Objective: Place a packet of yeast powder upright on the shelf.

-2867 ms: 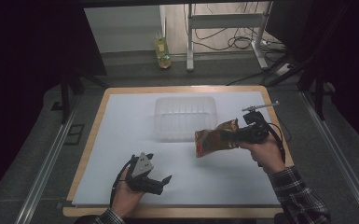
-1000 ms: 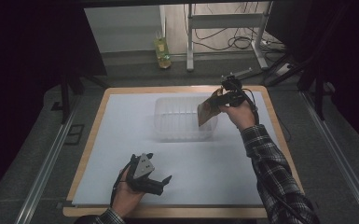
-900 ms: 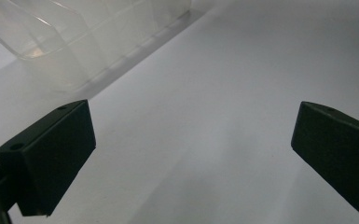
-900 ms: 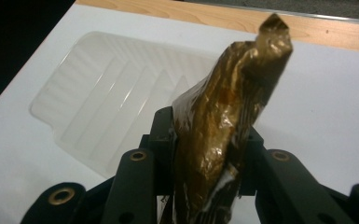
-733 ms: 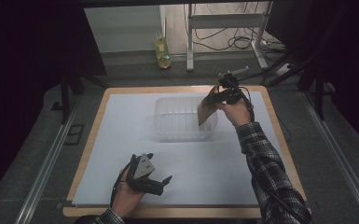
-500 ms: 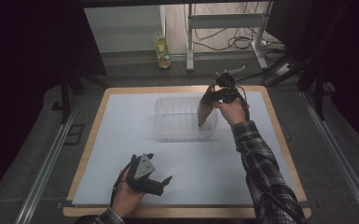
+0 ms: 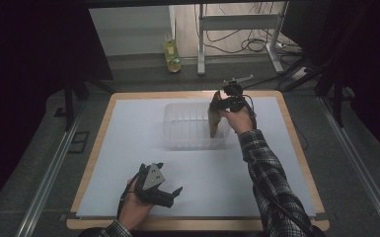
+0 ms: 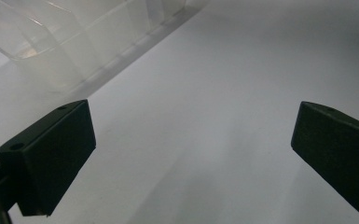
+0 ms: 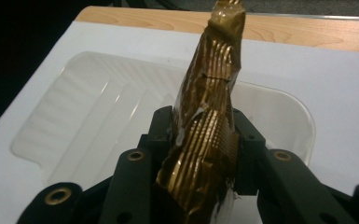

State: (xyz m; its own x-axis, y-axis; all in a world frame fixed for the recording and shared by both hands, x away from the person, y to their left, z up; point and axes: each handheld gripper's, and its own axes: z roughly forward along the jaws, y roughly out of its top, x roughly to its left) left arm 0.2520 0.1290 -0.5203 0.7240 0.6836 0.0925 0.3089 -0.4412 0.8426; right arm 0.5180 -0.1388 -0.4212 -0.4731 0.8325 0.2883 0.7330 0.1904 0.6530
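Gold foil packet [image 9: 210,130] is pinched between the jaws of my right gripper [image 7: 225,102], and I'm holding it edge-on above the right end of the clear plastic tray [image 7: 190,129]. In the right gripper view the packet is ribbed and crinkled, rising up from between the jaws with the tray's ridged floor [image 9: 98,121] below and behind it. The tray sits on the white sheet [image 7: 128,128] covering the wooden counter [image 7: 296,148], toward the far side of it.

My left gripper [image 7: 160,190] rests well away from the tray, at the near edge of the sheet, cradled in my left hand [image 7: 135,207]. Its jaws stand wide apart with nothing between them; in the left gripper view, bare white sheet lies between the two black pads [image 8: 51,154], and a corner of the tray [image 8: 74,42] sits off in the upper left.

A yellow-green bottle [image 7: 172,51] stands on the floor beyond the tray.
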